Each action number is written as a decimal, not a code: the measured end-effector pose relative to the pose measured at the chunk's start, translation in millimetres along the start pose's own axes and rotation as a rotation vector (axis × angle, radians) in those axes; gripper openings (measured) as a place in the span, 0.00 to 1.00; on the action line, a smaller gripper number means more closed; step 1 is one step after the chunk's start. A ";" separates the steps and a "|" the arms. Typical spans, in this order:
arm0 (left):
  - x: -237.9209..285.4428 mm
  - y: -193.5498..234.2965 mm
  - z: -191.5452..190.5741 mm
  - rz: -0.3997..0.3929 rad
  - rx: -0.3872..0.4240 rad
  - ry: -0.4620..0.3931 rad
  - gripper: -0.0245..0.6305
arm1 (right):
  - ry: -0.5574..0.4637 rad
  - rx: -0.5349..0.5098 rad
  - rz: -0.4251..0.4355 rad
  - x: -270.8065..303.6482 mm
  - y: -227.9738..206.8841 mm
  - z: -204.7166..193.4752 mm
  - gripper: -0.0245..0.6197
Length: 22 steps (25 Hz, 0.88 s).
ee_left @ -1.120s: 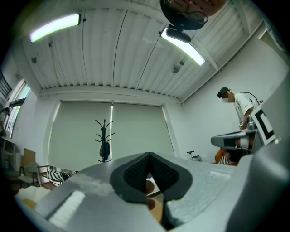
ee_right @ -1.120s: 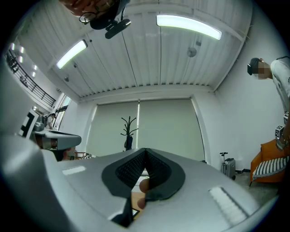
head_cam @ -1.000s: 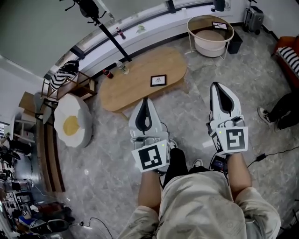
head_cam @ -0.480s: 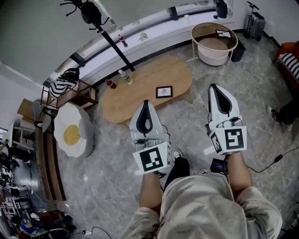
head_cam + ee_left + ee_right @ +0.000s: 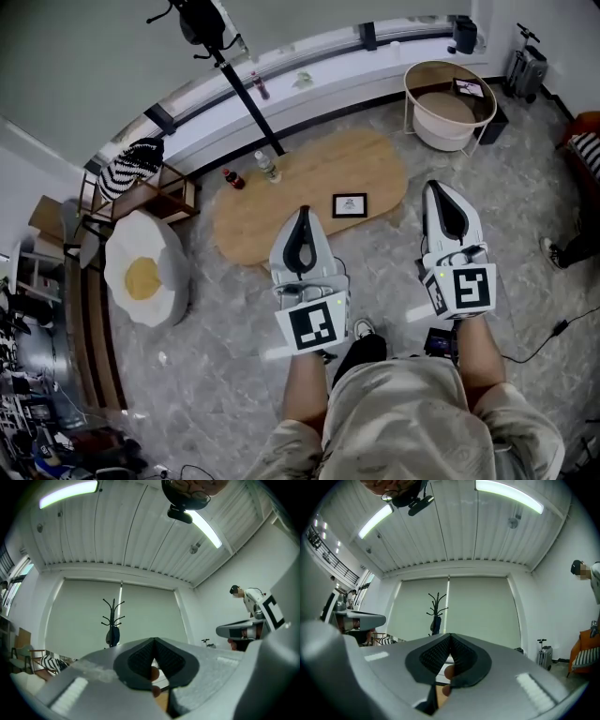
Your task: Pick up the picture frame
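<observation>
Only the head view shows us the frame (image 5: 350,204). It lies flat on the oval wooden table (image 5: 272,220), toward its right end. Both gripper views tilt upward and give us ceiling lights, a blind and a coat rack (image 5: 112,620) instead, with no frame in sight.

The left gripper (image 5: 303,214) and the right gripper (image 5: 442,187) each have their fingers pressed together, with nothing between them. The frame sits beyond the fingertips, apart from both. It lies between the two grippers and nearer the left one.

It is a small rectangle, dark-rimmed, with a pale picture inside. Two bottles (image 5: 268,167) stand along the table's far edge, left of the frame.
</observation>
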State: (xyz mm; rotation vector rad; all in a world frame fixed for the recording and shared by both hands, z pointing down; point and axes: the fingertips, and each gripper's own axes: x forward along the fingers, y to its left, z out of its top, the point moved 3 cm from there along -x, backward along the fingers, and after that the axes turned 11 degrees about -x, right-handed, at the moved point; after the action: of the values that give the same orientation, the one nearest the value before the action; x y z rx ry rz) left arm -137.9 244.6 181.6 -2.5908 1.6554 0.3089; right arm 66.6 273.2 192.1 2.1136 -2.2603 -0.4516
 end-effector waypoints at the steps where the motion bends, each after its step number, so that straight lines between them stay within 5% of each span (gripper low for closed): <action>1: 4.9 7.3 -0.8 -0.002 -0.007 -0.002 0.04 | 0.004 -0.002 -0.001 7.4 4.3 -0.7 0.04; 12: 45.8 64.6 -9.9 -0.017 -0.031 0.021 0.04 | 0.024 -0.002 -0.026 67.6 32.1 -7.0 0.04; 22: 89.2 69.9 -31.0 -0.017 -0.025 0.037 0.04 | 0.041 0.024 -0.023 107.4 17.8 -35.5 0.04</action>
State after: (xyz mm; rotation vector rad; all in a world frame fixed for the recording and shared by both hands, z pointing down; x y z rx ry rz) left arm -160.4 130.6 199.0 -2.6430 1.6511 0.2847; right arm 47.2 161.8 210.2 2.1418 -2.2322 -0.3801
